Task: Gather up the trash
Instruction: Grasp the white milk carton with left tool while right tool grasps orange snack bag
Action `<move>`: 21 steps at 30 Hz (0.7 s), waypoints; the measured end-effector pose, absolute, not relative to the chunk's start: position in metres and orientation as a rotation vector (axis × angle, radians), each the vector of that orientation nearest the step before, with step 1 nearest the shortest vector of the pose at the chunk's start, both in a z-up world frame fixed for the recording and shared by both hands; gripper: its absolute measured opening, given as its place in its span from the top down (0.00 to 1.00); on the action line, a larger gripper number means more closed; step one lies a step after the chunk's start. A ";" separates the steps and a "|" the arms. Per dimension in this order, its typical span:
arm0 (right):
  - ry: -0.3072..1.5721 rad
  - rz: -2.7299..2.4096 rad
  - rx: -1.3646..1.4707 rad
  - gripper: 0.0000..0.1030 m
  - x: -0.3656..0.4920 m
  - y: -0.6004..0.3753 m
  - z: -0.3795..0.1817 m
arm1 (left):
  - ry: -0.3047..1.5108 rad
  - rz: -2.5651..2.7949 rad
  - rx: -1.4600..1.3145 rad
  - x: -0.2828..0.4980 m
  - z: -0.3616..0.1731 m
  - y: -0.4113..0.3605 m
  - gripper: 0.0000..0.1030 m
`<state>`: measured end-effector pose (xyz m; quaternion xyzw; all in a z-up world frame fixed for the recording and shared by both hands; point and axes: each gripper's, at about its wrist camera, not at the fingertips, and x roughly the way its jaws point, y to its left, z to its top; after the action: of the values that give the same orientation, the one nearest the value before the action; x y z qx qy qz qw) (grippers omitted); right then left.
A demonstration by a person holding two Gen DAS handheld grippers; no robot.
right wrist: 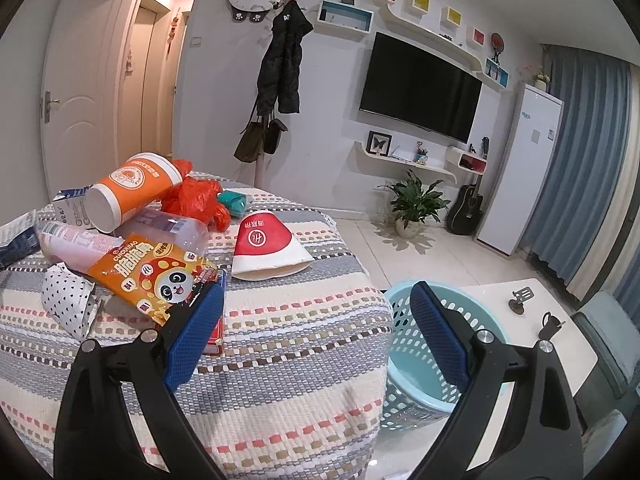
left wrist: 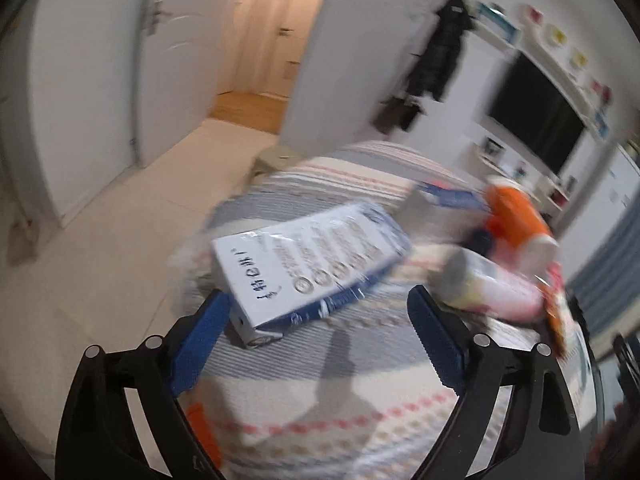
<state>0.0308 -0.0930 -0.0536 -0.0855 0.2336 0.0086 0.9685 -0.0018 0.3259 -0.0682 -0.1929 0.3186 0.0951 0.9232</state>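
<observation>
On the striped table [right wrist: 288, 344]: trash heaped toward its left side. Items: orange paper cup [right wrist: 132, 188] lying on its side; red plastic bag [right wrist: 196, 196] behind it; clear bottle [right wrist: 172, 228]; orange snack packet [right wrist: 156, 276]; polka-dot wrapper [right wrist: 68, 300]; flattened red-and-white paper cup [right wrist: 268, 246], apart from the heap. White-and-blue carton [left wrist: 304, 256] wrapped in clear film, lying at the table's left edge. Left tool [left wrist: 316, 312]: released, nothing gripped, its left pad just beside the carton's near corner. Right tool [right wrist: 316, 312]: released, empty, over the table's near right part. Light blue basket [right wrist: 404, 396] on the floor beside the table.
</observation>
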 end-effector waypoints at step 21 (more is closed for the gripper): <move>0.647 0.419 -0.194 0.13 0.076 -0.037 -0.080 | 0.777 0.180 -0.111 0.063 -0.066 0.280 0.07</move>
<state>0.0759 -0.0367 -0.0796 -0.0947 0.3150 0.2038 0.9221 0.0633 0.2798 -0.0657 -0.0540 0.3779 0.0877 0.9201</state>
